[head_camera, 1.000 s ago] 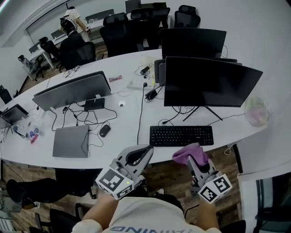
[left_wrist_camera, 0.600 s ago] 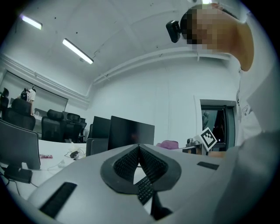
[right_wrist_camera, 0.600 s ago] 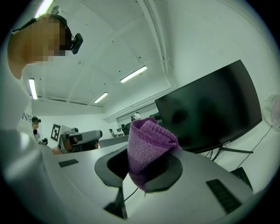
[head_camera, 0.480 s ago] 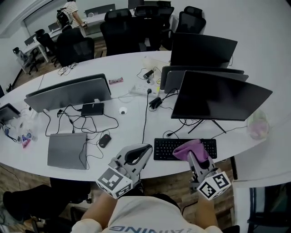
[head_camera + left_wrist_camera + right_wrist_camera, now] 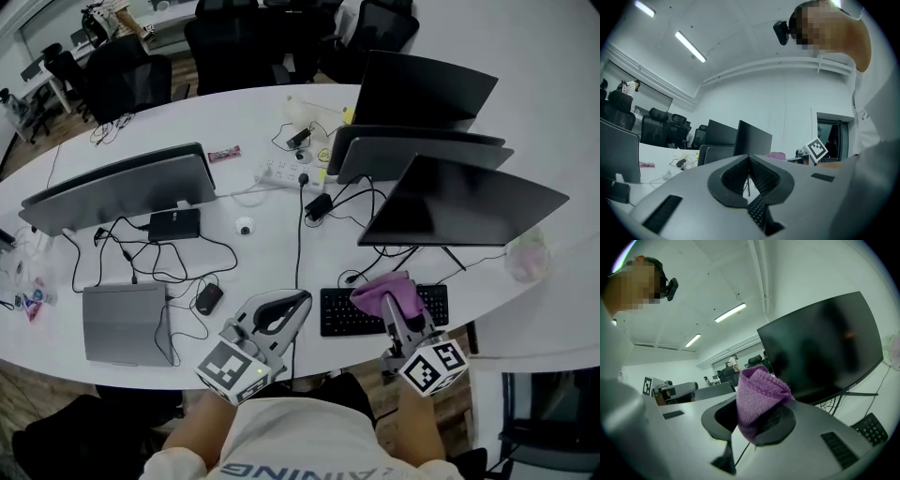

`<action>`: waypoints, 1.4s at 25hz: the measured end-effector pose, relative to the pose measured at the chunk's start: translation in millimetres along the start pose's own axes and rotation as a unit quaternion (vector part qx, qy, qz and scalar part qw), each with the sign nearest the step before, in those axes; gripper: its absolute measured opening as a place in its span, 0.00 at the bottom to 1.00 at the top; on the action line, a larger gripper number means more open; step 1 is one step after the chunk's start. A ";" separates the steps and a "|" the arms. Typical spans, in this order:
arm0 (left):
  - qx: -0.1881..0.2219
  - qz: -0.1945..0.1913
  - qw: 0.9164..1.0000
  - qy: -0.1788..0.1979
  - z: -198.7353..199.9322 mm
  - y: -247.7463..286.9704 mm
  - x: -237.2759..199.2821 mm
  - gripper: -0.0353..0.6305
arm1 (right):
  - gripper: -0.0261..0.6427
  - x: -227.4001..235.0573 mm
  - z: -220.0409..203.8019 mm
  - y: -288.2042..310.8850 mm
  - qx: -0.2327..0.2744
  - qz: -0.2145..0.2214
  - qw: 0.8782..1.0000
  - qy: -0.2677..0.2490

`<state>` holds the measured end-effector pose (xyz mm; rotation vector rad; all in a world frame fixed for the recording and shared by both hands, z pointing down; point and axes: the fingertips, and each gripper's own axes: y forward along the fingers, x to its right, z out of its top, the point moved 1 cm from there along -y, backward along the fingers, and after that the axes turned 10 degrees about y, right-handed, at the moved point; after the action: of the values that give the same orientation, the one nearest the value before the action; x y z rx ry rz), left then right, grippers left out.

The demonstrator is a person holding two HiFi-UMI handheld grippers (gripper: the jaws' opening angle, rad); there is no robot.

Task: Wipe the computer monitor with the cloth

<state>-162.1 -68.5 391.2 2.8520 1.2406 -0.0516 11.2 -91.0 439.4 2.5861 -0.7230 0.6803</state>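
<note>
White curved worktop (image 5: 246,114), keyboard (image 5: 337,312) laid at the near edge, dark monitor (image 5: 469,202) stood behind it, closed laptop (image 5: 122,323) and mouse (image 5: 208,299) laid to the left, grey monitor (image 5: 117,192) stood behind them, power strip (image 5: 281,172) and black cables (image 5: 298,234) spread mid-worktop

I see the bunched purple knit cloth (image 5: 758,391) pinched in my right tongs (image 5: 392,314), near the dark, blank monitor (image 5: 464,206) standing on the tabletop (image 5: 262,258).
</note>
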 end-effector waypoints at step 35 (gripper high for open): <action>-0.073 0.100 0.992 -0.030 -34.5 23.7 -37.2 0.07 | 0.14 152.2 -121.7 173.8 -0.121 -0.069 0.913 0.384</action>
<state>-169.5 -110.4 427.6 2.8084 0.9039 -0.0390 -14.0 -231.8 657.9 1.8764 -0.3283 1.3419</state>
